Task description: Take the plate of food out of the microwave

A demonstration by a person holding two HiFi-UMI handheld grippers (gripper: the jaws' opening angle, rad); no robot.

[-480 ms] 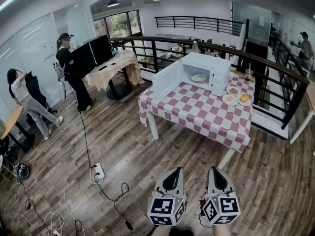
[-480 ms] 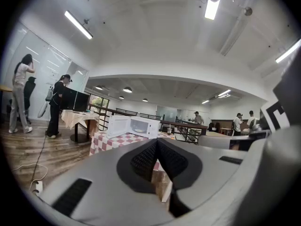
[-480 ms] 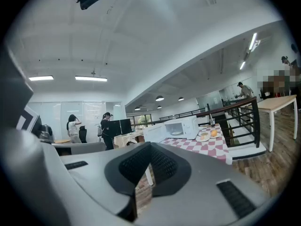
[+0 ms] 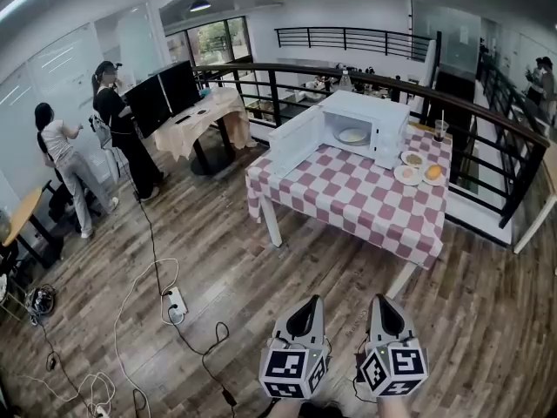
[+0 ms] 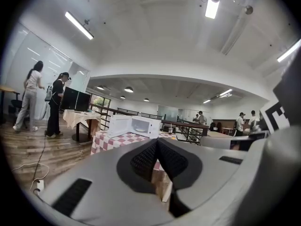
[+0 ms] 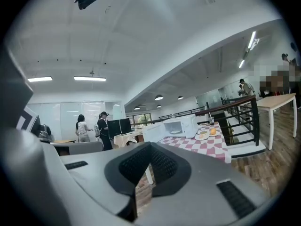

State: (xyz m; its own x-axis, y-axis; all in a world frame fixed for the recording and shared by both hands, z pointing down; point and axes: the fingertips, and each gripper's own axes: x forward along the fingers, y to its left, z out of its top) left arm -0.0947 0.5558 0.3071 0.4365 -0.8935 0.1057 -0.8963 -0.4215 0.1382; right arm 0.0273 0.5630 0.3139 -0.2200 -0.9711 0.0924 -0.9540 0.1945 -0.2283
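Your left gripper point(image 4: 304, 313) and right gripper point(image 4: 384, 312) are both clenched on nothing, well apart from the white plate of food point(image 4: 352, 136). It sits inside the white microwave point(image 4: 383, 116), whose door stands open. If you reach in with closed jaws, you may push the plate deeper. The red-and-white checked tablecloth point(image 4: 348, 200) could slide. Loose cables point(image 4: 150, 273) lie on the wooden floor point(image 4: 226, 277).

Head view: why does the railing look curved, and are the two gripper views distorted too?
Head view: a wide-angle lens bows the railing and floorboards; light is even, no harsh glare. Left gripper view: black rounded corners, and the ceiling light blows out white. Right gripper view: same dark rim, distant microwave small but readable.
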